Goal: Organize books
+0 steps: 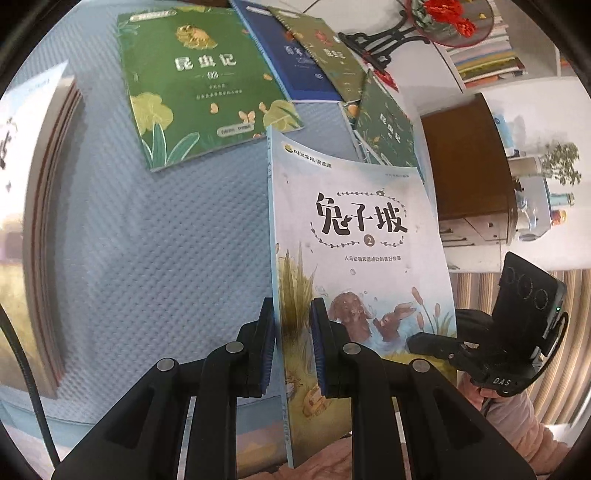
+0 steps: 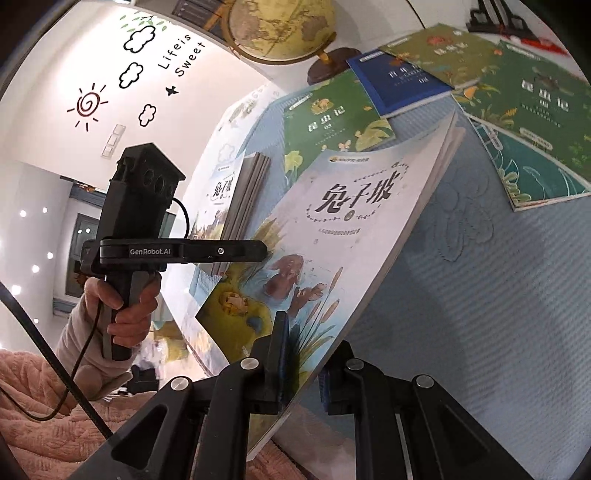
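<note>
A pale blue book with rabbits on its cover (image 1: 354,266) (image 2: 332,229) is lifted off the blue textured tabletop (image 1: 147,240), tilted. My left gripper (image 1: 293,347) is shut on its spine side. My right gripper (image 2: 303,369) is shut on its lower edge. From each wrist view the other gripper shows clamped on the same book: the right gripper (image 1: 432,341) and the left gripper (image 2: 258,251). A green book (image 1: 199,85) (image 2: 332,118), a blue book (image 1: 295,55) (image 2: 399,81), an olive book (image 1: 328,48) and another green book (image 1: 388,125) (image 2: 535,99) lie flat behind.
A stack of matching pale books (image 1: 48,221) (image 2: 240,192) stands on the left. A globe (image 2: 280,26) and a fan ornament on a black stand (image 1: 380,40) sit at the table's back. A brown cabinet (image 1: 469,162) is off to the right. A hand (image 2: 125,306) grips the left handle.
</note>
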The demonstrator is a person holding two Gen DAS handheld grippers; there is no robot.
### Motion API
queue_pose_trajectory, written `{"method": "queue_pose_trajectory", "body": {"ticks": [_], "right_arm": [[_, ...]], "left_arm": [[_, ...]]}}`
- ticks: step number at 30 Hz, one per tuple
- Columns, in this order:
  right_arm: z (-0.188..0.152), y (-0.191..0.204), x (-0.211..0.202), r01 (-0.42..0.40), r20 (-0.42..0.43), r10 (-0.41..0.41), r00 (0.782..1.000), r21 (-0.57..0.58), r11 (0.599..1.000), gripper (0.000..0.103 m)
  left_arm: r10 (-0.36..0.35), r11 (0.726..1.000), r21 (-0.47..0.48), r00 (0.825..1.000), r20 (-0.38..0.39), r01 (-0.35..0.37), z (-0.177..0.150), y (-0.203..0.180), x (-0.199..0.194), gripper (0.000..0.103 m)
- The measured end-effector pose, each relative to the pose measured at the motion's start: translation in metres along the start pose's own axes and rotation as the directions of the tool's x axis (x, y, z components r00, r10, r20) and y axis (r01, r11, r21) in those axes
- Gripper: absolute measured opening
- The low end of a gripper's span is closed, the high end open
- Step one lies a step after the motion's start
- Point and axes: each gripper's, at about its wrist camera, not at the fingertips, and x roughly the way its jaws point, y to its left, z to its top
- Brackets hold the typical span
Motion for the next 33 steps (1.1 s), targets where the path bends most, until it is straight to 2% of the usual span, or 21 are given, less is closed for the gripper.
{"method": "queue_pose_trajectory", "body": {"ticks": [12, 23, 33], "right_arm": [[0.012, 0.043, -0.002, 0.018, 0.109, -0.018, 0.994, -0.003, 1.000, 0.013], [0.041, 0.092, 0.024, 0.016, 0.122, -0.007, 0.993, -0.070, 0.997, 0.013], [0.063, 0.130, 0.061, 0.001, 0.099, 0.012, 0.995, -0.128, 0.992, 0.013]], "left_arm": [[0.035, 0.992, 0.114, 0.994, 0.104, -0.046, 0.006, -0.008, -0.059, 0.015], [0.027, 0.996, 0.081, 0.984, 0.178, -0.042, 0.007, 0.029, -0.110, 0.015], [0.058, 0.997, 0.041, 0.972, 0.229, -0.069, 0.007, 0.076, -0.151, 0.015]]}}
